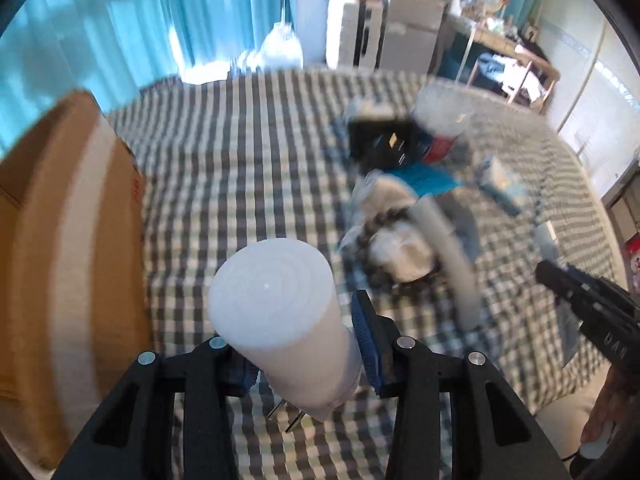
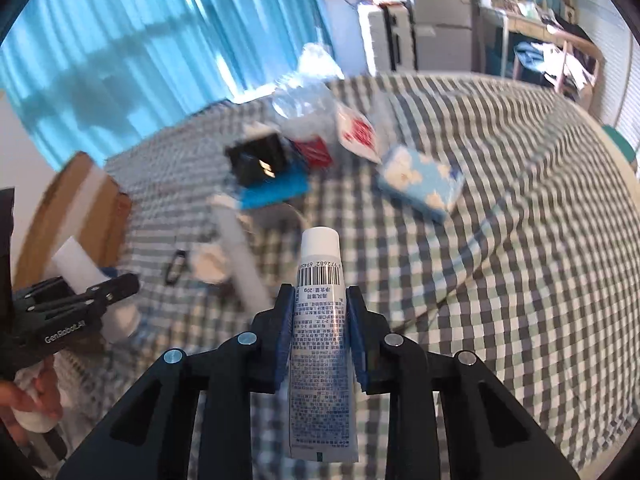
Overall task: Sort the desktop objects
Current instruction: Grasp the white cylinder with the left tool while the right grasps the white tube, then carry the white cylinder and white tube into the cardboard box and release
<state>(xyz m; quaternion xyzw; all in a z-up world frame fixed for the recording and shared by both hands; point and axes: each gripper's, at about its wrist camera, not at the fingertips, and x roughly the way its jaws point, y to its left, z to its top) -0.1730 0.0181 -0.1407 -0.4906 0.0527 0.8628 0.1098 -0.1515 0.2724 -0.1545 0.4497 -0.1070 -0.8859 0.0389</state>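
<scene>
My left gripper (image 1: 296,320) is shut on a white cylinder-shaped plug (image 1: 272,292) with two metal prongs at its lower end, held above the checked cloth (image 1: 240,160). My right gripper (image 2: 319,292) is shut on a white tube (image 2: 320,272) with blue print and a barcode, its white cap pointing away from me. In the right wrist view the left gripper (image 2: 120,284) shows at the left edge with the white plug (image 2: 76,264) in it. The right gripper (image 1: 560,280) shows at the right of the left wrist view.
A brown cardboard box (image 1: 60,240) stands at the left. On the cloth lies a pile: a black box (image 2: 260,156), a blue flat item (image 2: 276,192), a long white tube (image 2: 240,256), a red-and-white packet (image 2: 360,132) and a cloud-print tissue pack (image 2: 420,180).
</scene>
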